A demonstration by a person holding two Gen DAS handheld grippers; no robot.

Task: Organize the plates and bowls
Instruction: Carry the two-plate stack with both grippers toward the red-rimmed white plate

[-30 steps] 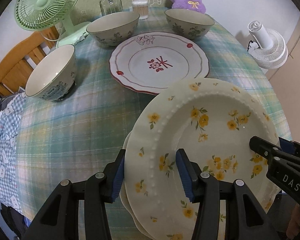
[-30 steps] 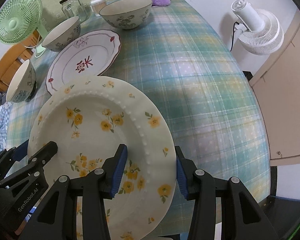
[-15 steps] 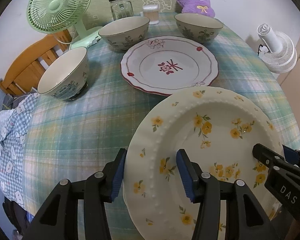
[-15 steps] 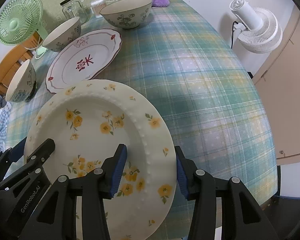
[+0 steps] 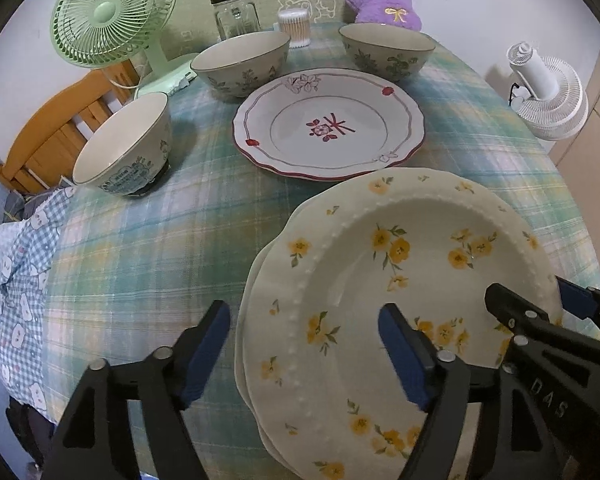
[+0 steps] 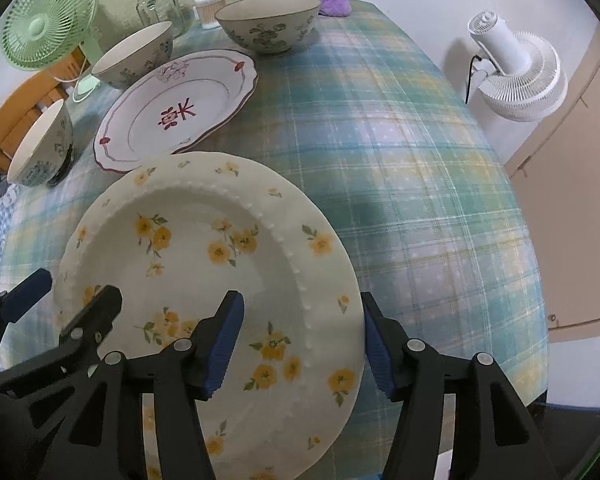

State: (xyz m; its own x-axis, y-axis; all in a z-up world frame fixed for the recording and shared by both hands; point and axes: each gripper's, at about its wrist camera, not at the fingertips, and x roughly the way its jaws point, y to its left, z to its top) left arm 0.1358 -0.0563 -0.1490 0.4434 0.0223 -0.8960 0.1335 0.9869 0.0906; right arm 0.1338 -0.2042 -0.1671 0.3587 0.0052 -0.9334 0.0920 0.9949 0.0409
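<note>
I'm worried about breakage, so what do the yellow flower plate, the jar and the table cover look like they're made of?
Yellow flower plate: likely glazed ceramic, with a smooth sheen and raised beaded ring. Jar: clear glass, see-through, with a dark lid. Table cover: woven cloth, matte plaid, soft folds.

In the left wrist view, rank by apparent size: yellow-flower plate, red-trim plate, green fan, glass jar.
1. yellow-flower plate, though it is closest to the camera, which inflates it
2. red-trim plate
3. green fan
4. glass jar

glossy ceramic plate (image 5: 400, 280) (yellow-flowered), woven plaid tablecloth (image 5: 140, 248), matt
</note>
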